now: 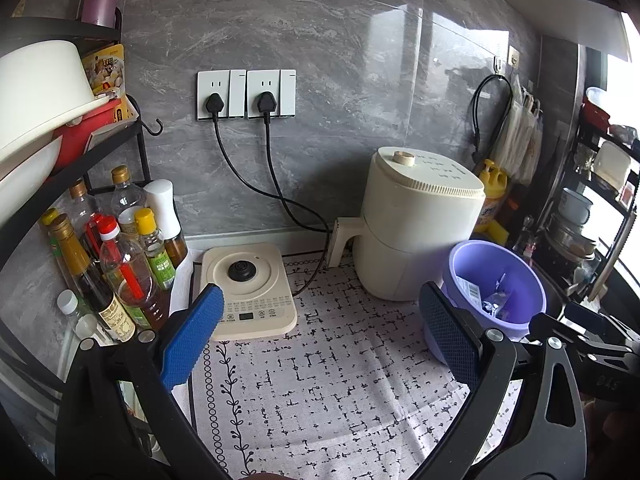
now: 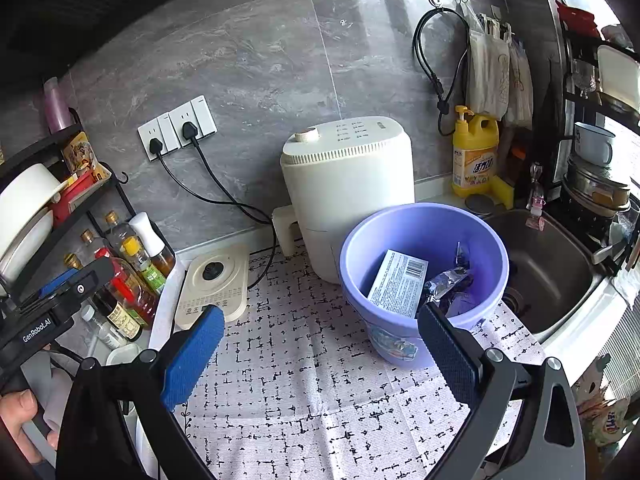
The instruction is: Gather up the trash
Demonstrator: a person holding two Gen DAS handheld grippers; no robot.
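A purple plastic bin [image 2: 400, 236] stands on the patterned cloth in front of the white air fryer. Inside it lie a white wrapper with a barcode [image 2: 398, 282] and crumpled blue foil wrappers [image 2: 450, 280]. The bin also shows in the left wrist view [image 1: 520, 276], at the right. My right gripper [image 2: 320, 332] is open and empty, just in front of the bin. My left gripper [image 1: 320, 320] is open and empty, over the cloth left of the bin. The left gripper's body shows at the left edge of the right wrist view [image 2: 48, 312].
A white air fryer [image 2: 348, 184] stands behind the bin. A kettle base [image 1: 248, 288] and several oil and sauce bottles [image 1: 116, 264] stand at the left. A steel sink [image 2: 544, 264] lies right of the bin, with a yellow detergent bottle [image 2: 474, 152] behind.
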